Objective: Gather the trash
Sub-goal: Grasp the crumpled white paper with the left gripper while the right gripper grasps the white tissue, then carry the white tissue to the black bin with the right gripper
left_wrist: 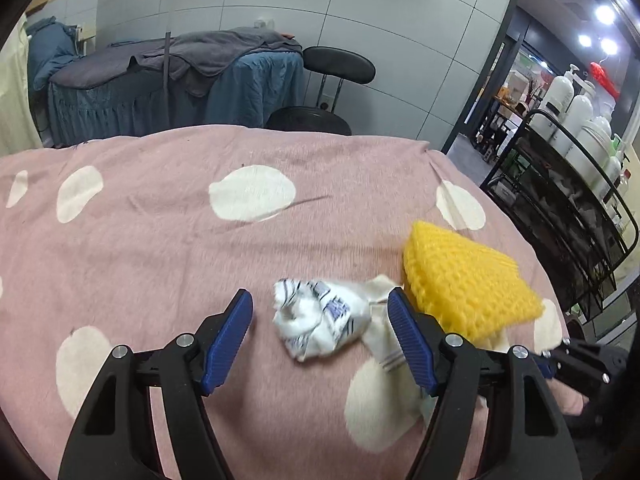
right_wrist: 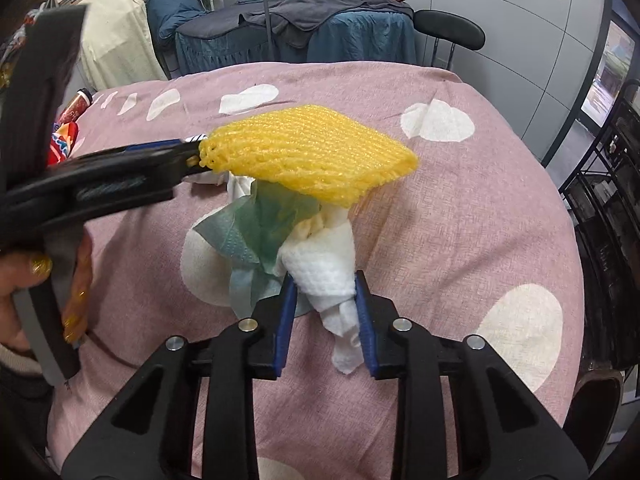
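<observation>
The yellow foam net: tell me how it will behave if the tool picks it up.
The yellow foam net is open mesh foam, so it is probably very light. In the right wrist view it juts out flat over the green tissue without drooping, so it likely keeps its shape yet squashes under a pinch. The ribbed surface should grip rather than slip.

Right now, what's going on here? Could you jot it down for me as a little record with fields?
Surface: pink blanket with white spots
Left gripper: open, around a crumpled blue-printed wrapper
Right gripper: shut on a white tissue wad
Other trash: yellow foam net, green tissue
Background: black chair, blue-covered bed
</observation>
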